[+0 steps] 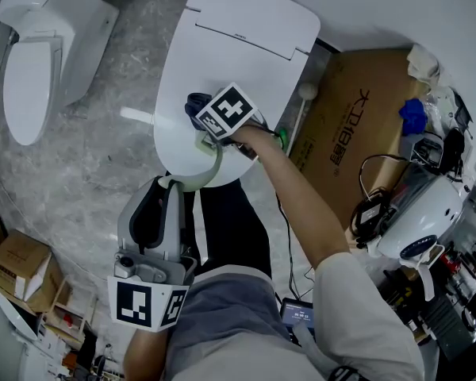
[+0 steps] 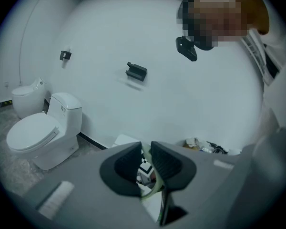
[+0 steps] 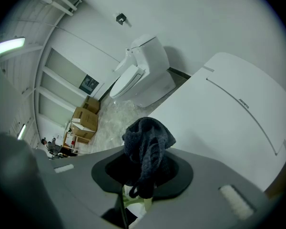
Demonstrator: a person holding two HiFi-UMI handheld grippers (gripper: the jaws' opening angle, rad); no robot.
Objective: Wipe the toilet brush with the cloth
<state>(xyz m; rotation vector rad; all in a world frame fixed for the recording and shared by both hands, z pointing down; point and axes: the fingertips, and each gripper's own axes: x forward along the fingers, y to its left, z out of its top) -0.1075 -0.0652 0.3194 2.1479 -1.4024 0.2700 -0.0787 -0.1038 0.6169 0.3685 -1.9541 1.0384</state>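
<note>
Left gripper: the left gripper (image 1: pixel 165 182), nearest the body, has its jaws nearly together, pinched on a thin pale green strip.
Toilet brush: that strip is judged to be the handle of the toilet brush (image 1: pixel 216 165). It curves up from the left jaws towards the right gripper, above the front edge of the closed toilet lid (image 1: pixel 246 22). No bristle head can be made out.
Right gripper: the right gripper (image 3: pixel 142 168) is clamped on the dark blue cloth (image 3: pixel 148 142), which bulges out above the jaws.
Contact: the cloth sits at the far end of the green curve, seemingly touching it.
Progress: both things are in hand and brought together, so the wipe looks just started or about to start. How much is already clean cannot be told.
Left to do: drawing the cloth along the handle.
Beyond: a second toilet (image 1: pixel 40 62) stands well apart.
</note>
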